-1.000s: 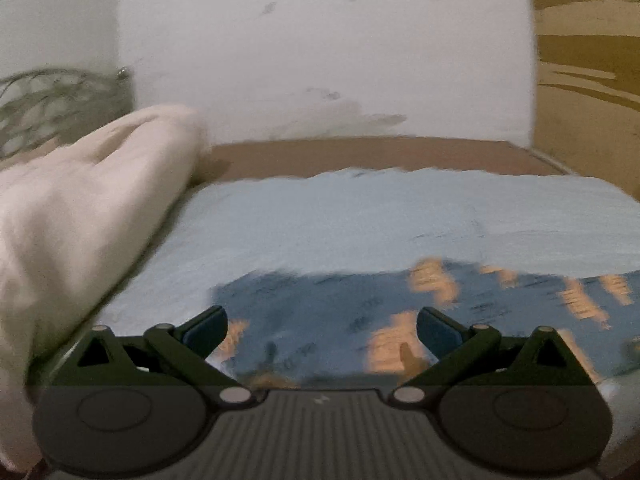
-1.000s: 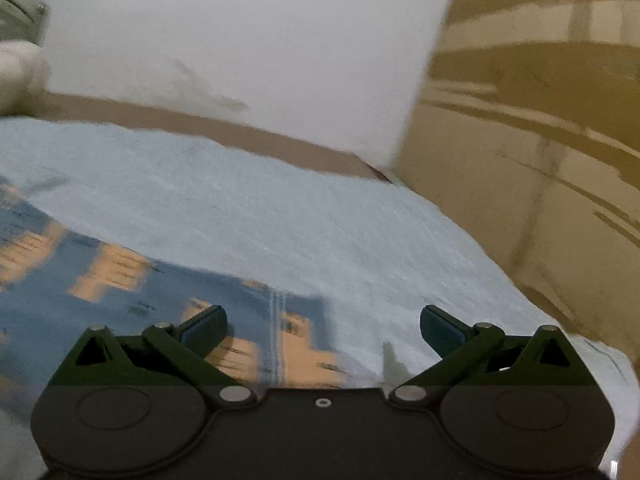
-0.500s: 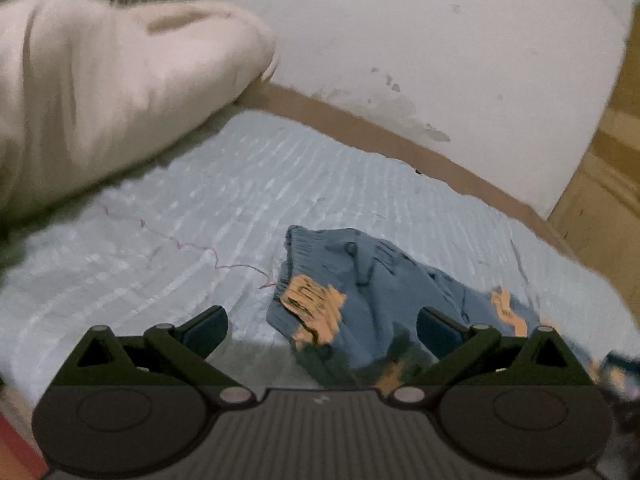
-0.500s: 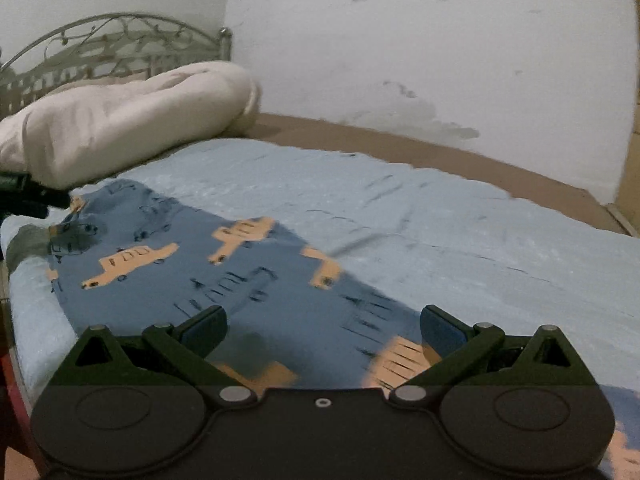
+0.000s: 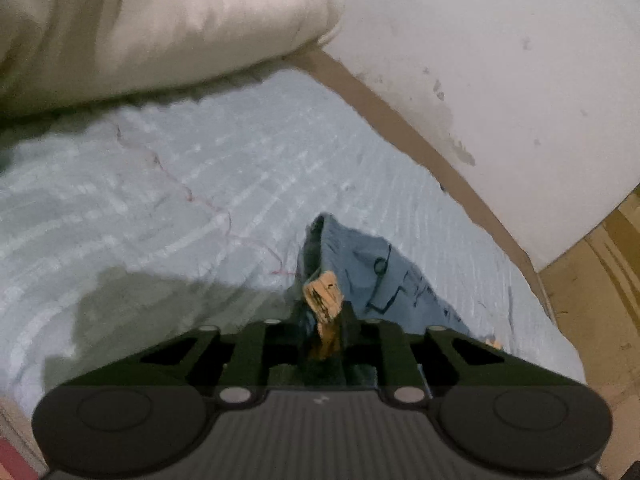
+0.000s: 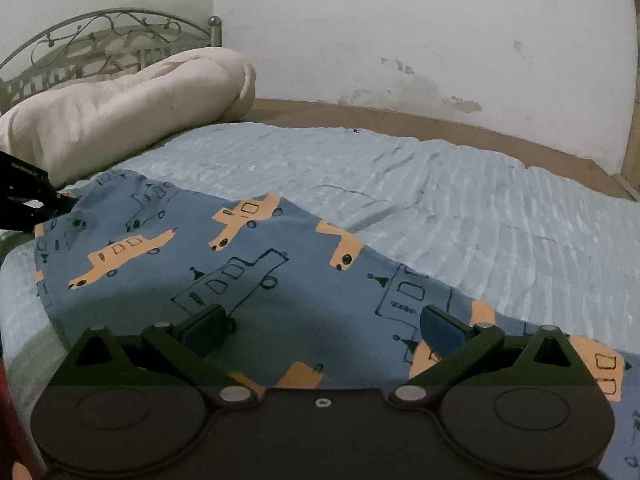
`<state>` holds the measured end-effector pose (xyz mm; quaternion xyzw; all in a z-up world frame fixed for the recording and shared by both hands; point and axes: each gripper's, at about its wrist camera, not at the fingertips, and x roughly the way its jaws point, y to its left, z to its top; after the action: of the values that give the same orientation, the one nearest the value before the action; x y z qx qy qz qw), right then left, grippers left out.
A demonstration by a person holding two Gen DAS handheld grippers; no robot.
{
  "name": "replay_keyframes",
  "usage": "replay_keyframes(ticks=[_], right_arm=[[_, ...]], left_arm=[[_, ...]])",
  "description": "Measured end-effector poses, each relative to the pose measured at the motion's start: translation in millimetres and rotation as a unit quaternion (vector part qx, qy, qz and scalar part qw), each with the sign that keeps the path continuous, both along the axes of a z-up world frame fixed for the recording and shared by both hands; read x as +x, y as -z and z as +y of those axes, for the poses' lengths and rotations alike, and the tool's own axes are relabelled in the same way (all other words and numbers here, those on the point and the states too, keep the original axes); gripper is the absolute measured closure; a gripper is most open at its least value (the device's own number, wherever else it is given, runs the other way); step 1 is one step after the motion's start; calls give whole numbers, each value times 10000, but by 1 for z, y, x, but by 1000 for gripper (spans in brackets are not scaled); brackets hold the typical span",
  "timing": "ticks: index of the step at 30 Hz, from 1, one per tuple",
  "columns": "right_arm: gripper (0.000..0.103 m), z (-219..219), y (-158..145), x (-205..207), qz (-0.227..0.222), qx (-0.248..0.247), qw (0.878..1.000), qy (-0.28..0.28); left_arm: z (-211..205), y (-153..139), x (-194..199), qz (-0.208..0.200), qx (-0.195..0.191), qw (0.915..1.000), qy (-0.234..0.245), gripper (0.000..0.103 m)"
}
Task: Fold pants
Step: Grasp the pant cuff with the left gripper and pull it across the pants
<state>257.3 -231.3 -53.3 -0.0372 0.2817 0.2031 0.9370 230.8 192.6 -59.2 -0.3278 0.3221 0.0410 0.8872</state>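
At the far left of the bed sits a cream duvet [image 6: 132,108], rolled up against the metal headboard [image 6: 104,40] and well clear of the work. Just right of it, the left gripper [image 5: 326,316] has its jaws closing on the left end of the pants [image 6: 224,264]; a bunched orange-and-blue edge of cloth stands between its fingers [image 5: 347,320], which already look to be pinching it, and that corner rises a little off the blue sheet [image 6: 480,200]. In the right wrist view the same gripper shows as a dark shape at the left edge, touching that end of the garment. Moving right, the pants lie spread nearly flat across the near part of the sheet, blue with orange and outlined trucks, running from the left end toward the near right; no fold shows in them. Farther right, the right gripper [image 6: 324,324] hovers over the middle of the pants with its fingers spread wide and nothing between them; whether its tips touch the cloth cannot be told. So the task looks to be at its very start: one end is being taken, the other hand has no hold yet, and every fold is left to do. The wall [image 6: 400,32] lies beyond.
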Motion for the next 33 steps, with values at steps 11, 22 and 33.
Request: replay_keyframes(ticks=[11,22,33], right_arm=[[1,-2,4,0,20,91,10000,-11],[1,2,-8,-6,-228,-123,9995,154],[1,83,-30,75,-306,-290,9990,-164]], left_arm=[[-19,-36,-20,-219,1092,9937,-118,90],[-39,-35,-22,-76,2087,9777,-236,5],[-120,-38,58,-32,3263,9444,396,1]])
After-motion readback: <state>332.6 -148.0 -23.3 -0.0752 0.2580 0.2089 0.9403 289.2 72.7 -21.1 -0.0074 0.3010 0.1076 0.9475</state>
